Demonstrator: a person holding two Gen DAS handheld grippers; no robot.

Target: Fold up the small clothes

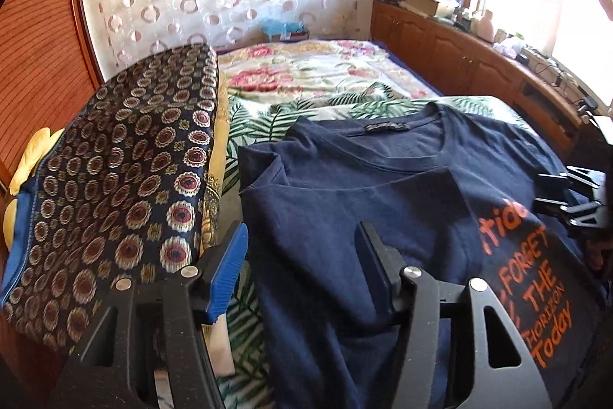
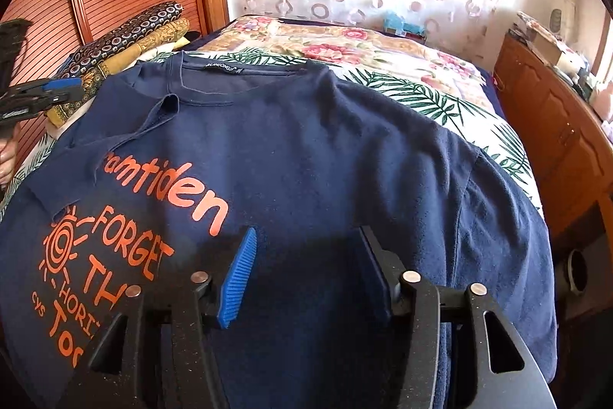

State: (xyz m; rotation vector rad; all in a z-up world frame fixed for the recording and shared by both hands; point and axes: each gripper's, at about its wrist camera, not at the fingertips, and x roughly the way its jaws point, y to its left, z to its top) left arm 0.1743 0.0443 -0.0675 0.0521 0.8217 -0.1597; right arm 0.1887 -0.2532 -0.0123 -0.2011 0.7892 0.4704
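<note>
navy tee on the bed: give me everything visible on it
The navy T-shirt looks like soft cotton jersey, with orange print reading "FORGET THE HORIZON Today" beside a sun graphic. It lies front-up on the palm-leaf bedspread, collar with neck label at the far end. One sleeve is folded in over the chest. Both grippers, left and right, hover open above it.

The navy T-shirt (image 2: 306, 148) covers the near part of the bed (image 2: 440, 94), leaving bare leaf-print and floral cover toward the far edge, where a gripper could pass freely. Along the bed's left edge a stack of folded patterned fabrics (image 1: 115, 186) rises close beside the shirt's folded sleeve, with only a narrow strip of cover between them. Along the right edge a wooden cabinet (image 2: 551, 125) with a cluttered top stands just beside the bed. A small blue box (image 2: 402, 23) sits at the far edge by the curtain
</note>
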